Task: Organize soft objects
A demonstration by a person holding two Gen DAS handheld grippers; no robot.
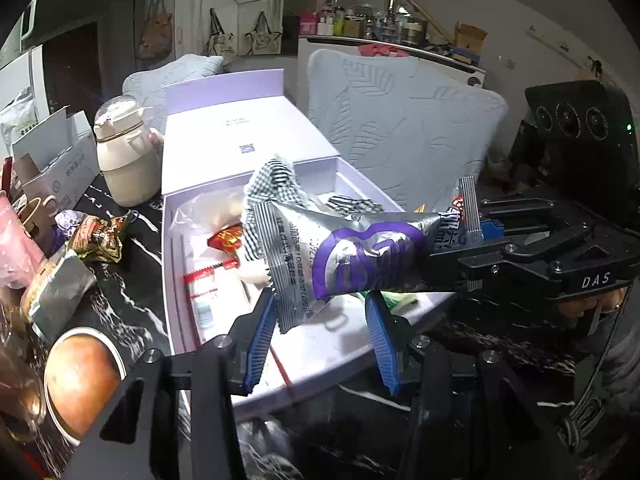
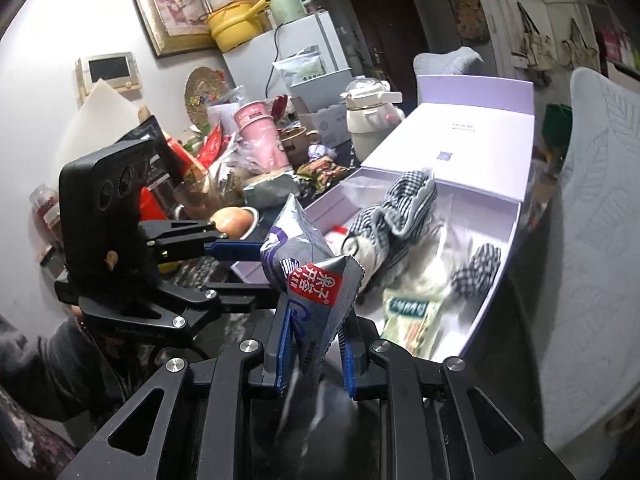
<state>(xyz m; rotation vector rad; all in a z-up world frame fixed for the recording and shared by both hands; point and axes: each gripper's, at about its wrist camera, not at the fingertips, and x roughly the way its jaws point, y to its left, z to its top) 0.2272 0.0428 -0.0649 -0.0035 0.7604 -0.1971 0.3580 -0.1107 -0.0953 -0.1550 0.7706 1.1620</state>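
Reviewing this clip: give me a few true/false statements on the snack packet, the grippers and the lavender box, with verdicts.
1. The right gripper is shut on the silver-and-purple snack packet. True.
2. The left gripper is clamping the packet too. False: its blue fingers stand apart, and the packet hangs above them.
3. The lavender box is closed. False: its lid is folded back.
4. Checked cloth lies in the box. True.
5. The cream kettle stands inside the box. False: it stands beside it.
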